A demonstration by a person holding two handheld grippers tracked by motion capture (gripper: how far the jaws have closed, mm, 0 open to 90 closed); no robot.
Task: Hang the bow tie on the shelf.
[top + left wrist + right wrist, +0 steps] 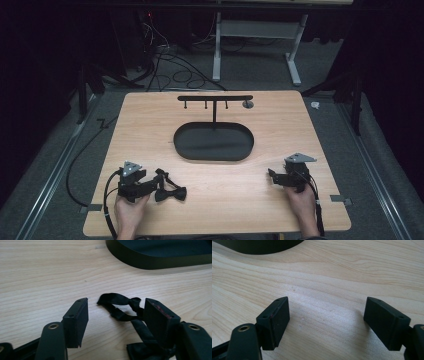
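Black bow tie [169, 192] lay on the tabletop [150, 130] just beside the left gripper [159, 181]. From the left gripper view, jaws stood open around its strap [117, 305]; closing lower would grip better. Right gripper [325, 322] hung open near the tray [257, 246]

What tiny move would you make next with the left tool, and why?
Probably ease the left tool forward and shut it on the black fabric bow tie: its jaws stand open, the strap loop lies on the wooden table between them, not yet gripped.
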